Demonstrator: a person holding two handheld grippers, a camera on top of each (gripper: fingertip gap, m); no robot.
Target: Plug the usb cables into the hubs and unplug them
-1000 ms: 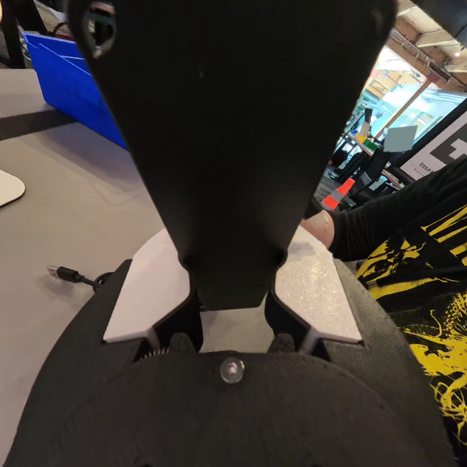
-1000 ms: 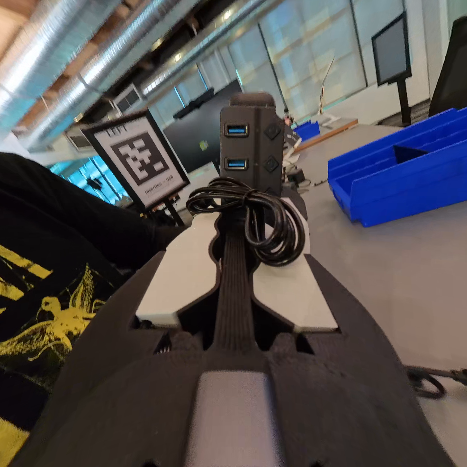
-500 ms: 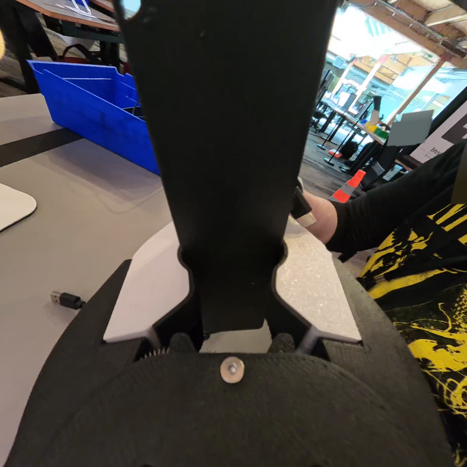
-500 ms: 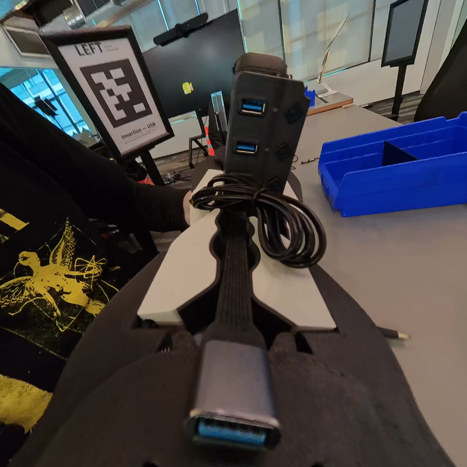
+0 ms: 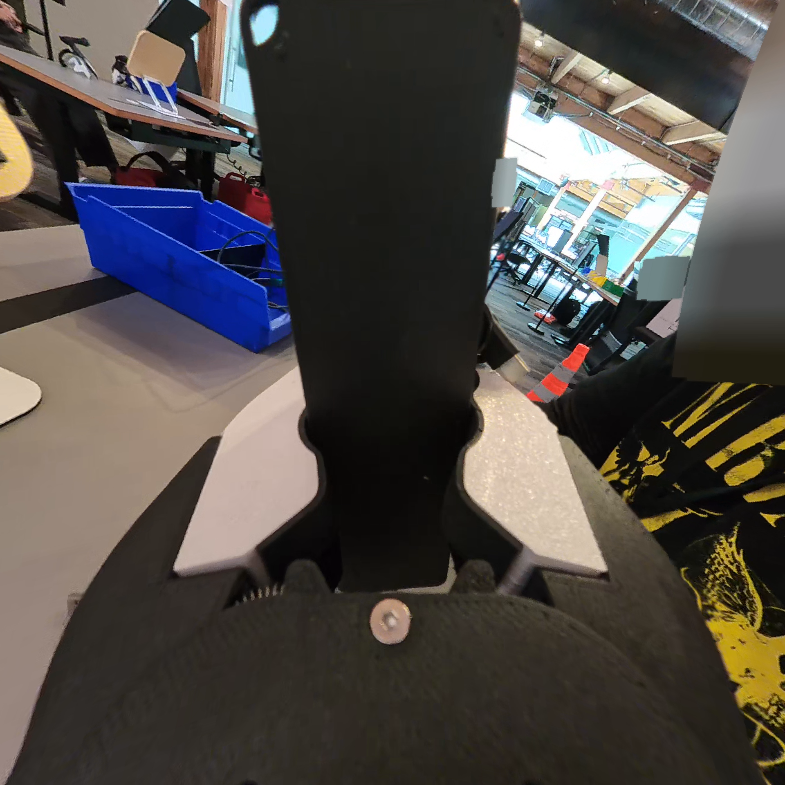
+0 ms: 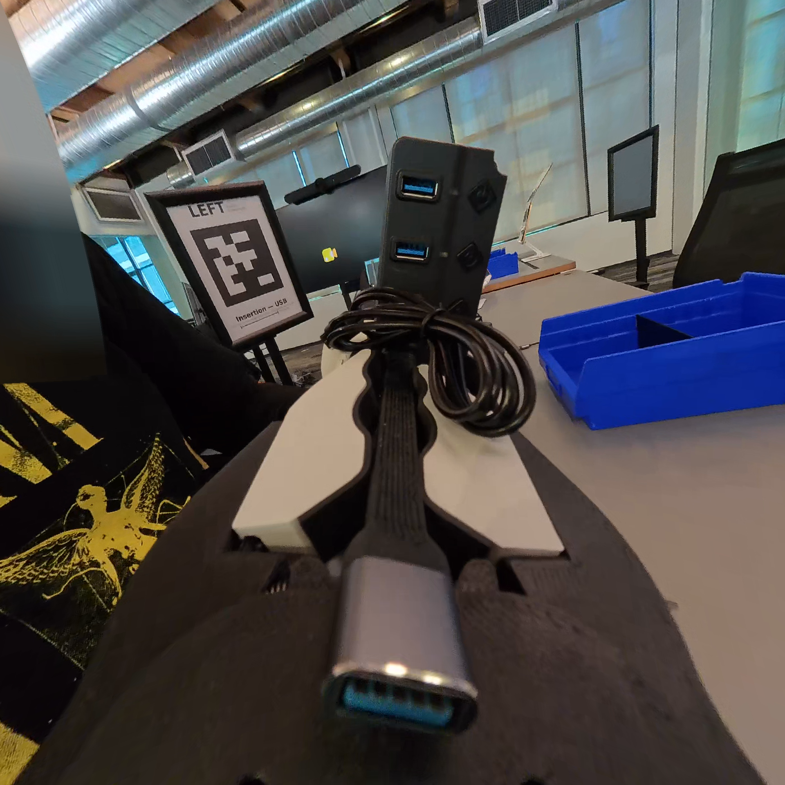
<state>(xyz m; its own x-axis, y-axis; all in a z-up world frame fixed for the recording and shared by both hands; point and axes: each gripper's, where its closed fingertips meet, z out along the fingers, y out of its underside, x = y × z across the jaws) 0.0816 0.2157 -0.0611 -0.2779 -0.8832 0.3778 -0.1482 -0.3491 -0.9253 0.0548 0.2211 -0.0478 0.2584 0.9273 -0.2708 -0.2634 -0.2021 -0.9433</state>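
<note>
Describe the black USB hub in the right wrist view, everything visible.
The black USB hub is a matte plastic block standing upright beyond the right tongs, raised above the grey table. Its face shows two blue-tongued ports, one above the other, each with a diamond-shaped button beside it; both are unoccupied. A bundled coil of thin black cable hangs across its lower part and hides it. What holds the hub is hidden in this view.

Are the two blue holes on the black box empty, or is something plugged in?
Empty. Both blue sockets on the black hub show open, with no plug inside; the bundled cable hangs below them.
</note>
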